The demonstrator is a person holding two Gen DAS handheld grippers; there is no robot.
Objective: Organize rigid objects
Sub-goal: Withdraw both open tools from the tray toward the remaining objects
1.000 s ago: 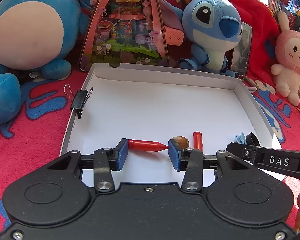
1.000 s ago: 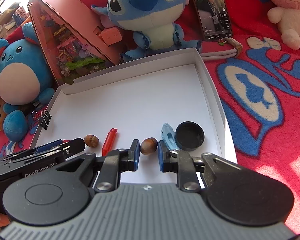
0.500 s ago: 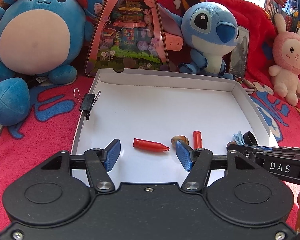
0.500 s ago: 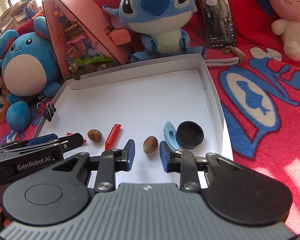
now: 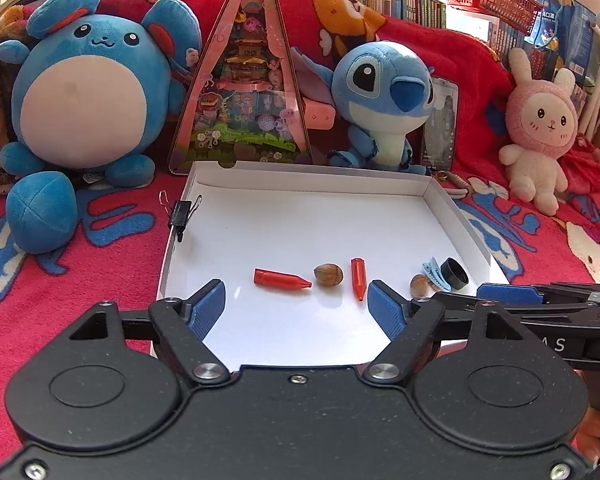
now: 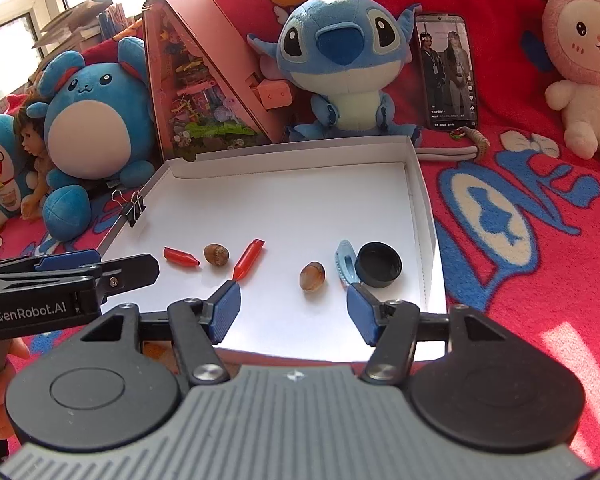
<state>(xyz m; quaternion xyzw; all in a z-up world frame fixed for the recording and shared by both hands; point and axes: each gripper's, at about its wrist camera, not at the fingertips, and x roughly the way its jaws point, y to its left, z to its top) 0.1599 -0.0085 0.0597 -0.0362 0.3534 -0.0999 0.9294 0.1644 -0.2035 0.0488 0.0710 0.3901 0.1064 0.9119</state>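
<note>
Binder clip sits on the left wall of the white tray. Row on the tray floor near the front edge, left to right: red cap lying crosswise, hazelnut just beside its tip, second red cap pointing near, second hazelnut, light-blue clip touching the black lid near the right wall. Left gripper hangs at the near tray edge, fingers spread wide, holding nothing. Right gripper likewise: fingers wide apart, empty, second hazelnut just beyond the gap. Blue plush stands behind the tray.
</note>
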